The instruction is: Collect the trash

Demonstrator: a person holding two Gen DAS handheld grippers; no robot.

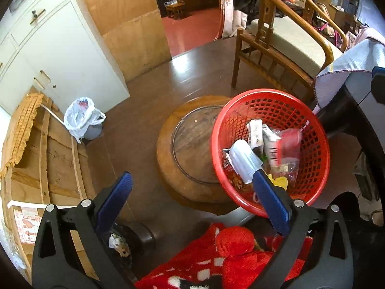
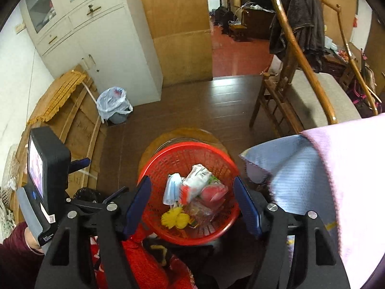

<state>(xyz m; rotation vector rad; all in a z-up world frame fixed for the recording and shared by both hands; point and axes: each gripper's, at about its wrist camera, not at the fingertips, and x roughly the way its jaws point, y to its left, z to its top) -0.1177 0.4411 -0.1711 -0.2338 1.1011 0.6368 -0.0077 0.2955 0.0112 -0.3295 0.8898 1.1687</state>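
Note:
A red mesh basket [image 1: 310, 118] [image 2: 168, 161] stands on a round wooden stool and holds several pieces of trash: a blue face mask [image 1: 243, 161] [image 2: 171, 187], white wrappers [image 1: 256, 132] [image 2: 196, 178], a red packet [image 1: 290, 142] [image 2: 214, 191] and something yellow [image 2: 174, 219]. My left gripper [image 1: 192, 184] is open and empty, left of the basket, its right finger over the near rim. My right gripper [image 2: 192, 193] is open and empty, jaws straddling the basket from above.
The round wooden stool [image 1: 190, 149] sits on a dark wood floor. A small bin with a white plastic bag [image 1: 83, 118] [image 2: 114, 104] stands by a white cabinet [image 1: 55, 48]. A wooden chair [image 1: 284, 45] is at the right. A blue cloth [image 2: 288, 168] drapes over a table edge. Red fabric [image 1: 228, 257] lies below.

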